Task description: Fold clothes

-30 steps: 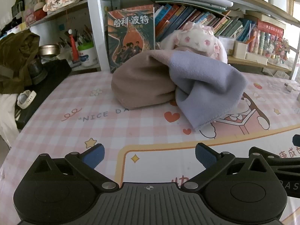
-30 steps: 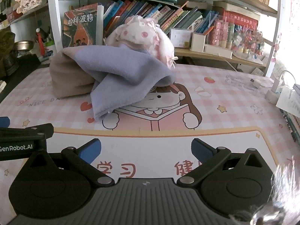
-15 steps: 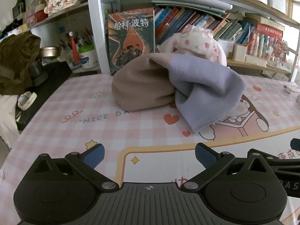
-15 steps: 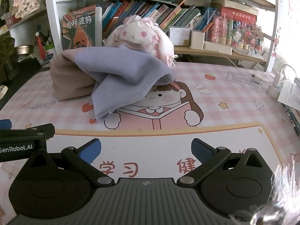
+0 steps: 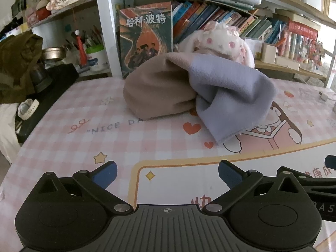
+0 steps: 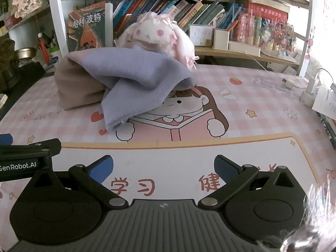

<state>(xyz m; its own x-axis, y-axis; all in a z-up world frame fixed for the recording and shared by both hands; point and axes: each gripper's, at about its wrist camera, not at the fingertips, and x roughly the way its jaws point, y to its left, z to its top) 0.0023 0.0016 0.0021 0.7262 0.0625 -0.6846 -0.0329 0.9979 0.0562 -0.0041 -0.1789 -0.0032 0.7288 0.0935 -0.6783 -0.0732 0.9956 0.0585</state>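
Toward the back of the surface (image 5: 63, 147), on its pink checked cartoon mat, the garment (image 5: 195, 90) lies in a crumpled heap, its tan part to the left and its lavender part draped forward to the right. A pink-and-white plush toy (image 6: 159, 35) sits just behind it, touching the cloth, before a shelf of books (image 6: 168, 6). Both tools hang low over the near edge, well apart from the cloth: the left tool (image 5: 167, 173) and the right tool (image 6: 163, 168) each have their blue-tipped fingers spread wide, holding nothing.
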